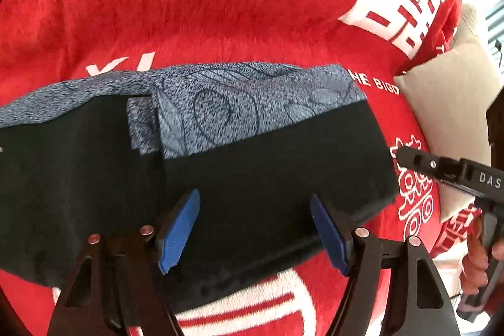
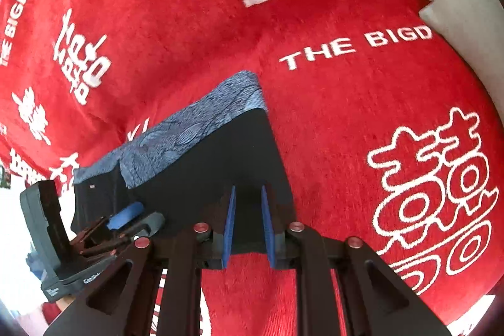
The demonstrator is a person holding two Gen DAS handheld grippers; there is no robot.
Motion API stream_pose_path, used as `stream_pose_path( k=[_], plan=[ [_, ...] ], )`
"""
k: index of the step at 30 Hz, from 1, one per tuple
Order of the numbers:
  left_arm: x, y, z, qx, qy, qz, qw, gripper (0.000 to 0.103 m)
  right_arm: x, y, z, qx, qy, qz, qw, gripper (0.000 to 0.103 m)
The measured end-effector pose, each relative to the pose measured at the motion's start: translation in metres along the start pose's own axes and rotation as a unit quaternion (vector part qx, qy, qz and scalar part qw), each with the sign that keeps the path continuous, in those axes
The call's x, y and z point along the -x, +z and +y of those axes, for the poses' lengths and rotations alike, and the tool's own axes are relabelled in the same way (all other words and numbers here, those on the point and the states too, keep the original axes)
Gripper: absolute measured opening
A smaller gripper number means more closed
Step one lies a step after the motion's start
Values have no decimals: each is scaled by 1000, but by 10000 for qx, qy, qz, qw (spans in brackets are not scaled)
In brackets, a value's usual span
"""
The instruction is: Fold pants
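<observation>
Left gripper (image 1: pixel 255 229): blue-padded jaws spread wide apart over the black fabric, gripping nothing. Right gripper (image 2: pixel 247 225): blue-padded jaws parallel with a narrow gap between them, positioned above the near right corner of the garment; whether any fabric is pinched cannot be told. The folded pants of black cloth with a blue-grey leaf-patterned panel (image 1: pixel 239 147) lie flat in a compact rectangle on the red plush blanket with white lettering and characters (image 1: pixel 220 8). A beige cushion (image 1: pixel 453 103) rests at the blanket's right edge.
</observation>
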State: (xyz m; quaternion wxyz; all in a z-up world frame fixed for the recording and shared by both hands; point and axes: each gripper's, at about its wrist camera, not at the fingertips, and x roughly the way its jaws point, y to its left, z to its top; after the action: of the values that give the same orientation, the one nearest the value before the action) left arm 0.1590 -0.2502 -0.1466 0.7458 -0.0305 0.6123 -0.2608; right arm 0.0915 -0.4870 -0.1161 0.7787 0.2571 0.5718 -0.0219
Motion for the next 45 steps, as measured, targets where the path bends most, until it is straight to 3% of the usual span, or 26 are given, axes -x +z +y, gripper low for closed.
stream_pose_path(
  k=[5, 6, 7, 8, 10, 13, 14, 19, 22, 33, 39, 42, 45],
  plan=[
    [5, -10, -1, -80, 204, -54, 9997, 75, -7, -6, 16, 176, 29, 48, 9998, 19],
    [6, -10, 1, -39, 326, -38, 9995, 79, -9, -6, 19, 188, 42, 52, 9998, 19],
    [5, -11, 7, 88, 542, 65, 9985, 88, -12, -6, 22, 233, 19, 74, 9997, 19],
    [4, -12, 14, 261, 606, 130, 9977, 89, -20, -7, 24, 329, -29, 179, 9993, 19],
    [10, -17, 32, 710, 627, 187, 9953, 89, -33, -9, 25, 439, -187, 346, 9983, 19],
    [21, -23, 42, 831, 917, 152, 9922, 90, -39, -8, 27, 459, -231, 354, 9981, 21],
    [24, -24, 43, 819, 992, 162, 9916, 90, -39, -8, 28, 462, -235, 365, 9980, 22],
    [37, -29, 40, 723, 1127, 200, 9908, 90, -38, -9, 52, 816, -442, 423, 9948, 52],
    [46, -34, 48, 817, 1115, 150, 9903, 90, -43, -18, 77, 1162, -631, 519, 9899, 54],
    [81, -65, 118, 1490, 1258, 89, 9808, 90, -70, -38, 152, 1601, -524, 792, 9825, 61],
    [94, -79, 149, 1847, 1275, -5, 9745, 90, -91, -53, 175, 1886, -801, 938, 9743, 80],
    [100, -87, 164, 2038, 1215, -75, 9714, 90, -102, -63, 182, 2197, -1174, 1016, 9631, 83],
    [107, -95, 177, 2257, 1112, -164, 9677, 90, -112, -74, 192, 2588, -1434, 1063, 9493, 96]
  ],
)
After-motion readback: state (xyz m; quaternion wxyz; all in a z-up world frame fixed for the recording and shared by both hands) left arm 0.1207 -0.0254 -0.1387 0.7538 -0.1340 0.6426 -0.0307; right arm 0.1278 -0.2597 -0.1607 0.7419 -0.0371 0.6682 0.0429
